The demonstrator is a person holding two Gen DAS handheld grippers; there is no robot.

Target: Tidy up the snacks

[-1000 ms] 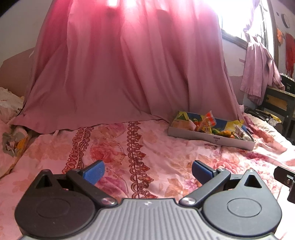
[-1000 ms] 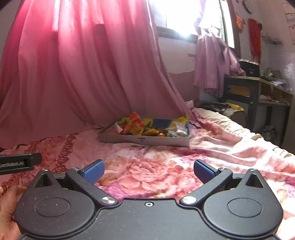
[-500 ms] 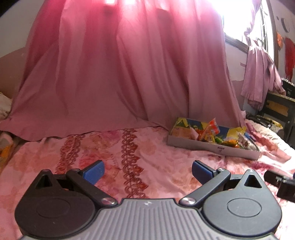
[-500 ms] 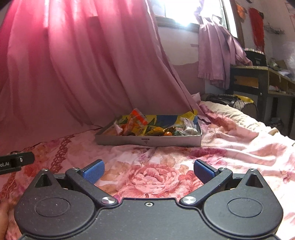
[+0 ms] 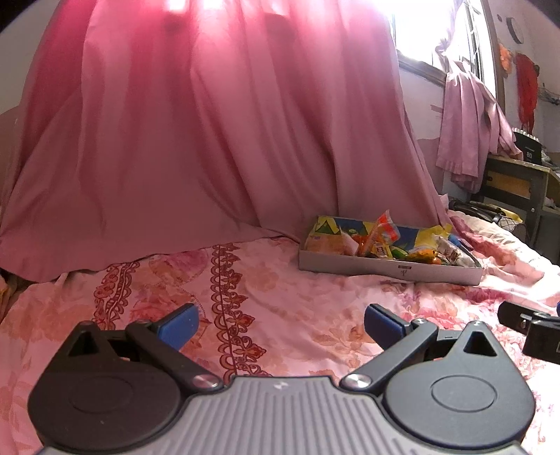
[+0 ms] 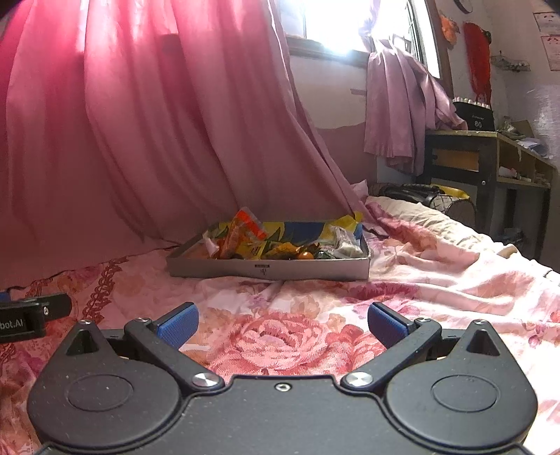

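A shallow grey cardboard tray (image 5: 385, 267) sits on the floral bedspread, filled with several colourful snack packets (image 5: 385, 232). In the right wrist view the tray (image 6: 266, 269) lies straight ahead, with an orange packet (image 6: 245, 227) standing up in it. My left gripper (image 5: 280, 323) is open and empty, low over the bed, with the tray ahead to its right. My right gripper (image 6: 280, 322) is open and empty, a short way in front of the tray.
A pink curtain (image 5: 210, 140) drapes down onto the bed behind the tray. A dark wooden desk (image 6: 490, 161) stands at the right beside the bed, with a bright window (image 6: 332, 24) above. The pink floral bedspread (image 6: 437, 273) is rumpled to the right of the tray.
Both grippers have moved forward toward the tray, which looks larger and nearer now. Both stay open and empty.
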